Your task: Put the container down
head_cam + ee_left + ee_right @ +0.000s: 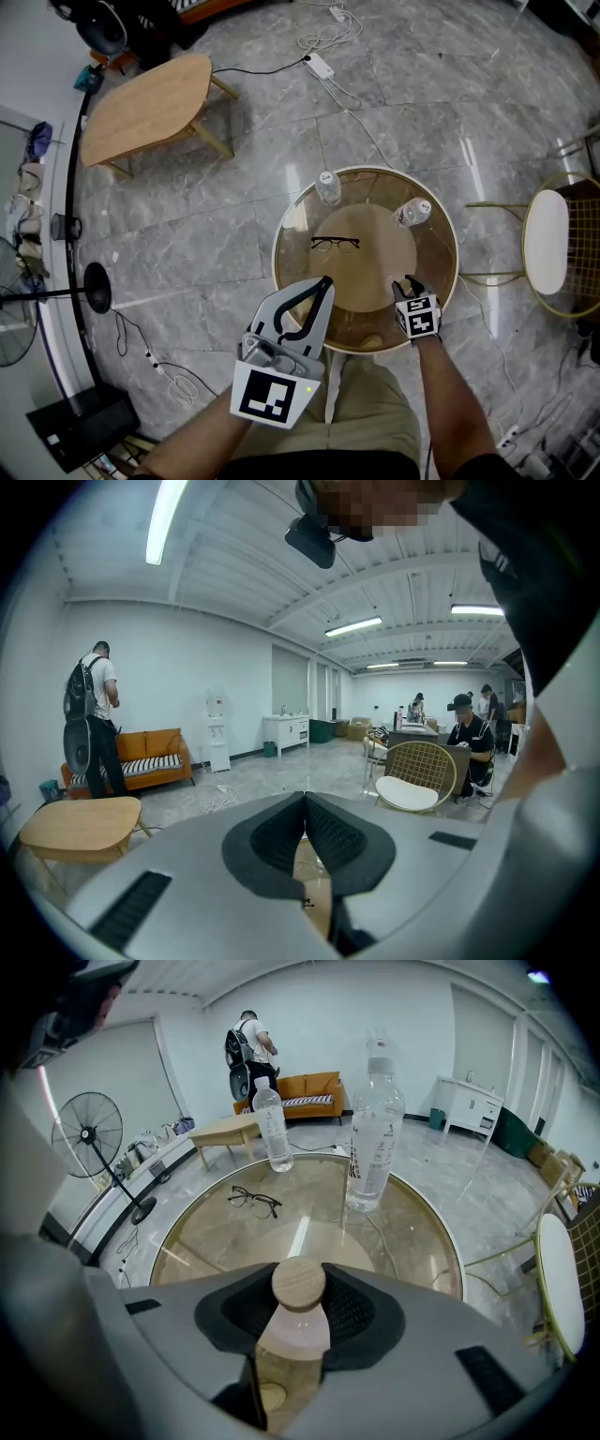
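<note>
The container (298,1326) is a clear glass jar with a round wooden lid (299,1283). My right gripper (298,1314) is shut on its neck just under the lid, above the near part of the round glass table (427,1232). From the head camera the right gripper (407,285) is over the table's near right edge (441,309) and hides the jar. Whether the jar touches the glass I cannot tell. My left gripper (324,281) is raised at the table's near left, jaws pressed together and holding nothing. Its own view, with the left gripper (305,806), looks out level across the room.
Two clear plastic bottles (272,1124) (375,1115) stand on the far side of the table, with black-framed glasses (253,1200) lying left of centre. A wire chair with a white seat (548,239) stands to the right. A wooden side table (145,108) is far left.
</note>
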Demonstrator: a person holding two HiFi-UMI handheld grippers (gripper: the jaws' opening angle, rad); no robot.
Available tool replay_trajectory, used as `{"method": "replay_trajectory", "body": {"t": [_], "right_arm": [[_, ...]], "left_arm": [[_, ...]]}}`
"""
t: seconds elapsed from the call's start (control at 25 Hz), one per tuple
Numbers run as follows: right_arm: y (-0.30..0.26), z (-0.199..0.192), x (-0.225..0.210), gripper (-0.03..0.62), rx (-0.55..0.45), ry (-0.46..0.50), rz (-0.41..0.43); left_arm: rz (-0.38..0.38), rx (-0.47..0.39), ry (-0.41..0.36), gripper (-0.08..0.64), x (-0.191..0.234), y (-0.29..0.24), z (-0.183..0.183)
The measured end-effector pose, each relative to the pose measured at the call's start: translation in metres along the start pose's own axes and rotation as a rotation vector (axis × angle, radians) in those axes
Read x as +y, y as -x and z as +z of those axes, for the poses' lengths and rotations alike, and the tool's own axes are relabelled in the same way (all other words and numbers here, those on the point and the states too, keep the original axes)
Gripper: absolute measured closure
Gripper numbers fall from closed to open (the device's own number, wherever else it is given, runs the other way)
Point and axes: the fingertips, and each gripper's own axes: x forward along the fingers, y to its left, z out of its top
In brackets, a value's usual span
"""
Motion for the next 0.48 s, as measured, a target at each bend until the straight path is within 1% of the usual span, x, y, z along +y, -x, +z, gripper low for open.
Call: {"method": "replay_trajectory", "body": {"t": [0.32,0.48], "right_arm": [[-0.003,-0.008,0.004,0.440,0.043,0.039,-0.022],[-0.011,-0.016,0.006,0.440,0.049,0.059,-0.013]], "left_arm": [[0.010,0.002,0.008,0.545,0.002,0.009,0.000],[0.021,0.007,0.013,0.545,0.002,0.015,-0.004]]}}
